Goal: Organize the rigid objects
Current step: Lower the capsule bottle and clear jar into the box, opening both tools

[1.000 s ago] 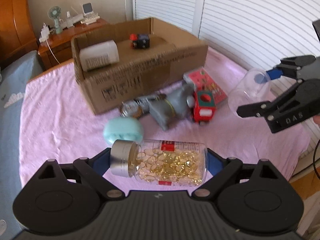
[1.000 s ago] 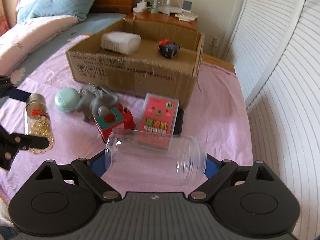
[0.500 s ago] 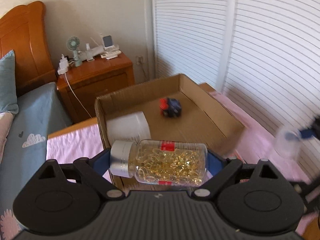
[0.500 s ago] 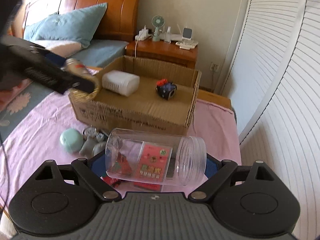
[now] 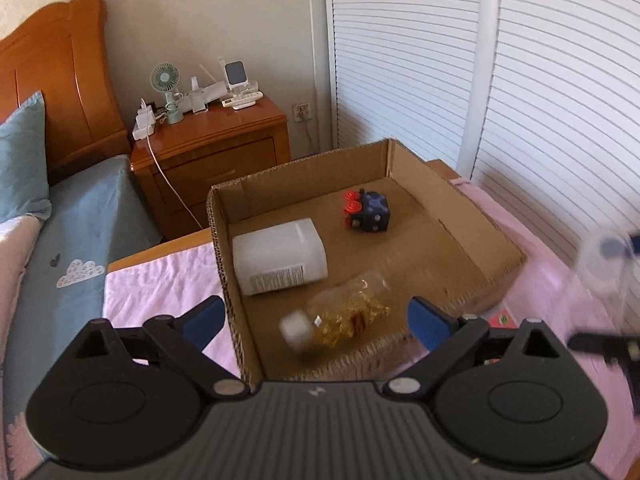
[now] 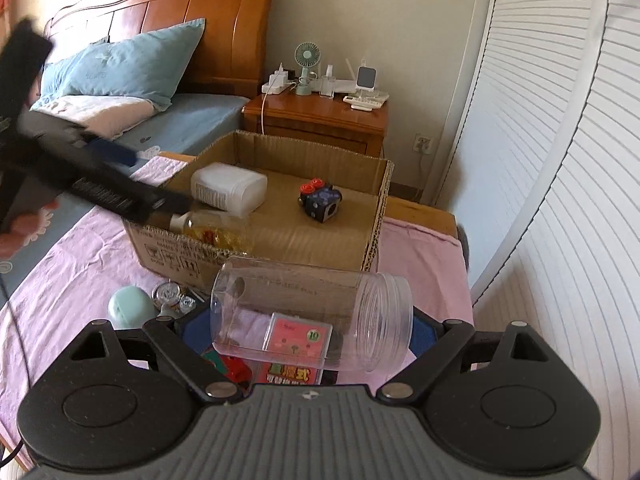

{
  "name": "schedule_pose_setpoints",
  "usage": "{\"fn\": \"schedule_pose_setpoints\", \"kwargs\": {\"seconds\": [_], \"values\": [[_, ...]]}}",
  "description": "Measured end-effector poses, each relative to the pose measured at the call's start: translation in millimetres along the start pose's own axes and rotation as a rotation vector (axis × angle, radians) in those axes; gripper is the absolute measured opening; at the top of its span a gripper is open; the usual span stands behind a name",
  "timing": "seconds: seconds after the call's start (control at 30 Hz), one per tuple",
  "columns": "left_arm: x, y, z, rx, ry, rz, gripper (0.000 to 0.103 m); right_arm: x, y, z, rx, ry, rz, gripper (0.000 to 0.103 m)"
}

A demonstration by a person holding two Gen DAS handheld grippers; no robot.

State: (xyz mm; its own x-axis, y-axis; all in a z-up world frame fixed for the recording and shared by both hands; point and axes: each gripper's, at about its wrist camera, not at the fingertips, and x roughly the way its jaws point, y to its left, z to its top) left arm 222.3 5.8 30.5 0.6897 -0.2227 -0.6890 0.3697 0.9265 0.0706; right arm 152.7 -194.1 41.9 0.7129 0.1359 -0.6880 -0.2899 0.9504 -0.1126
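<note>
My left gripper (image 5: pixel 316 322) is open above the near left corner of the cardboard box (image 5: pixel 496 236). The bottle of yellow capsules (image 5: pixel 340 314), blurred, is loose inside the box below it, also seen in the right wrist view (image 6: pixel 216 230). A white bottle (image 5: pixel 280 256) and a dark cube toy with red knobs (image 5: pixel 368 212) lie in the box. My right gripper (image 6: pixel 312 328) is shut on a clear empty plastic jar (image 6: pixel 312 320), held sideways in front of the box (image 6: pixel 376 216).
On the pink cloth (image 6: pixel 80 256) before the box lie a mint round case (image 6: pixel 130 306), a pink card box (image 6: pixel 298 338), a red toy (image 6: pixel 236 368) and small shiny items. A wooden nightstand (image 5: pixel 212 148) and the bed (image 5: pixel 80 216) stand behind. Shutter doors (image 5: pixel 540 100) are at right.
My left gripper has opened and let the capsule bottle go; it has dropped into the box. The right gripper with the clear jar has moved closer to the box.
</note>
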Motion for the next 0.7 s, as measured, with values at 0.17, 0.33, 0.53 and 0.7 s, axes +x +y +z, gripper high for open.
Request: {"fn": "schedule_pose_setpoints", "kwargs": {"seconds": [0.17,0.33,0.53,0.7], "values": [[-34,-6,-19,0.04,0.019,0.008,0.099,0,3,9,-0.013,-0.01,0.001,0.095],[-65,-5,-40,0.016,0.047,-0.001,0.099,7,4,24,-0.009,-0.02,0.023,0.095],[-82,4,-64,-0.102,0.033,0.021,0.099,31,5,48,-0.006,-0.007,0.034,0.095],[-83,6,-75,-0.154,-0.011,0.091,0.099,59,4,69,0.011,0.014,0.029,0.095]]}}
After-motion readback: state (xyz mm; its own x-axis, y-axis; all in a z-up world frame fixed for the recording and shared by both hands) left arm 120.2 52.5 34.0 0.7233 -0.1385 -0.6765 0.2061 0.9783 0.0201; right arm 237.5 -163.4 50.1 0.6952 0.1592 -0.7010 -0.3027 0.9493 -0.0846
